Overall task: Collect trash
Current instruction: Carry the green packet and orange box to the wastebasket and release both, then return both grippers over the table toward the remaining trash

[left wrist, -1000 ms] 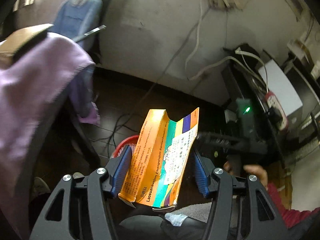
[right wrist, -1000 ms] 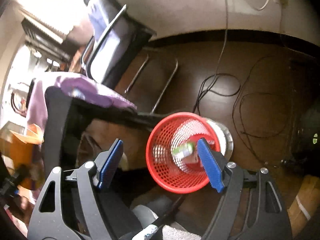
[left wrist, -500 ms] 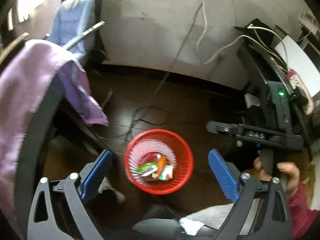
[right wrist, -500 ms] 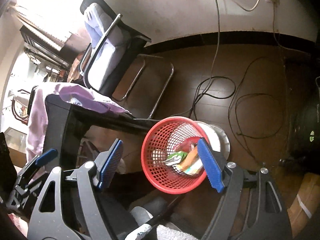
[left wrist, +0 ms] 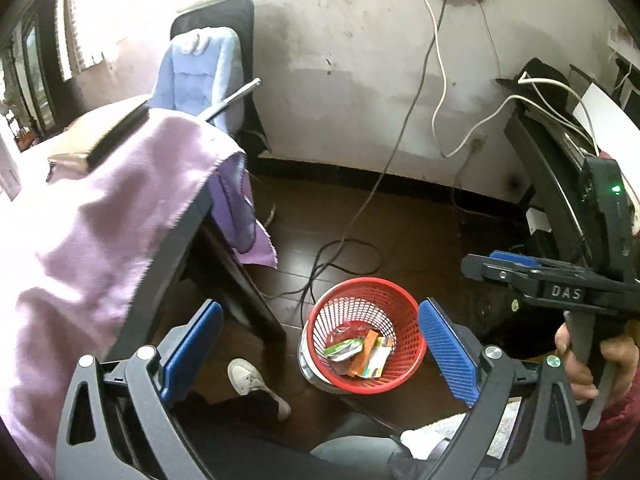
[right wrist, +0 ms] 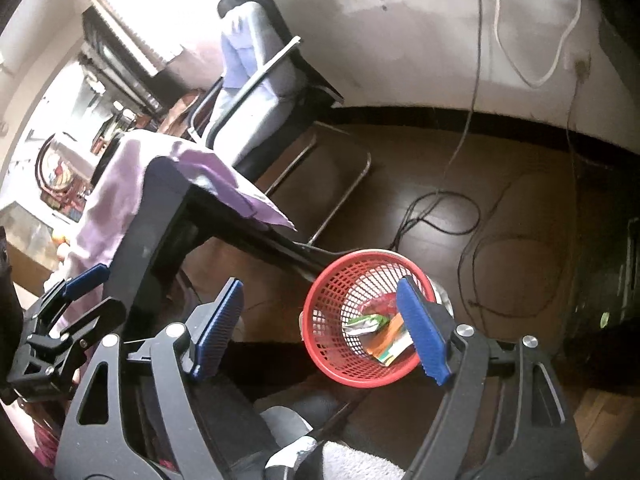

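A red mesh waste basket stands on the dark wood floor; it also shows in the right wrist view. In it lie an orange carton, a green wrapper and a red wrapper. My left gripper is open and empty, high above the basket. My right gripper is open and empty, also above the basket. The right gripper appears in the left wrist view, and the left gripper in the right wrist view.
A black table with a purple cloth stands left of the basket. A chair with a blue cover stands behind it. Cables lie on the floor. A dark desk with equipment is at the right. My shoe is beside the basket.
My left gripper opened and let go of the orange carton, which fell into the red basket. Both grippers have risen and tilted a little since.
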Motion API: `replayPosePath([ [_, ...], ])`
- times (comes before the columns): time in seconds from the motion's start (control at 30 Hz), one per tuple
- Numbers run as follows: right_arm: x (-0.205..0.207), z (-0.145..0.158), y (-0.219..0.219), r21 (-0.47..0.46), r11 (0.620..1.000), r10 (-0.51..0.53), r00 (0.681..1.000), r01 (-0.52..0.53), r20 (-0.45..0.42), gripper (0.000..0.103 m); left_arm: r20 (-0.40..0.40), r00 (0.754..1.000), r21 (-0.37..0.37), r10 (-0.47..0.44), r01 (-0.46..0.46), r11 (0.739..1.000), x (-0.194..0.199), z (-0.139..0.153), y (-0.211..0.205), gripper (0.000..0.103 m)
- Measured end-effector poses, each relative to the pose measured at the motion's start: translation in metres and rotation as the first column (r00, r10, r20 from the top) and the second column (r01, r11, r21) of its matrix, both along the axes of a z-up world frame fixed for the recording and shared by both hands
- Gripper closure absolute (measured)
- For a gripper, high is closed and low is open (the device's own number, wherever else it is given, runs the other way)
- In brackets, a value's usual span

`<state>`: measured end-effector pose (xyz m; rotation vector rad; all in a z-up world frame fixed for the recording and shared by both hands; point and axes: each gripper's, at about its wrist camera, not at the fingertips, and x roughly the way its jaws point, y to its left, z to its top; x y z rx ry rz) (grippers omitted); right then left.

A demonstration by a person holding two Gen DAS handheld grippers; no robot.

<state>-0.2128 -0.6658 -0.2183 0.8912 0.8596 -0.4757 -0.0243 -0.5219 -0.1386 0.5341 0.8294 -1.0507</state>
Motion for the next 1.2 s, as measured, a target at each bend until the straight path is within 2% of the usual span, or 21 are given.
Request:
replayPosePath([
  [0.27,0.009,0.037,0.023,-0.134,0.99,0.048,0.999,-0.049,-0.012,0.023,0.038,0.996,-0.061,0.078,-0.075,0.995,0.008,0.024,0.033,0.006],
  [0.47,0.022,0.068,0.049,-0.246,0.963,0.108,0.994,-0.109,-0.02,0.019,0.098,0.981,-0.11,0.169,-0.158,0.981,0.016,0.043,0.068,0.006],
  [0.63,0.039,0.089,0.073,-0.297,0.94,0.171,0.985,-0.166,-0.01,0.017,0.144,0.953,-0.148,0.265,-0.244,0.958,0.032,0.061,0.109,0.006],
  [0.77,0.056,0.101,0.093,-0.307,0.928,0.222,0.975,-0.21,0.004,0.015,0.161,0.92,-0.159,0.358,-0.334,0.929,0.055,0.071,0.152,0.006],
  [0.9,0.079,0.106,0.114,-0.295,0.92,0.274,0.962,-0.258,0.013,0.014,0.176,0.868,-0.16,0.463,-0.439,0.884,0.09,0.079,0.206,0.006],
  [1.0,0.101,0.109,0.133,-0.289,0.907,0.323,0.946,-0.305,0.013,0.014,0.196,0.807,-0.15,0.557,-0.536,0.831,0.122,0.084,0.254,0.006],
  [1.07,0.119,0.111,0.149,-0.291,0.892,0.363,0.932,-0.345,0.01,0.014,0.21,0.756,-0.137,0.62,-0.606,0.784,0.146,0.087,0.292,0.006],
  [1.17,0.141,0.114,0.174,-0.299,0.866,0.422,0.906,-0.4,0.013,0.014,0.245,0.654,-0.119,0.715,-0.712,0.692,0.183,0.094,0.357,0.006],
  [1.2,0.148,0.115,0.181,-0.302,0.858,0.439,0.898,-0.415,0.014,0.014,0.256,0.609,-0.12,0.751,-0.751,0.65,0.196,0.097,0.379,0.006],
])
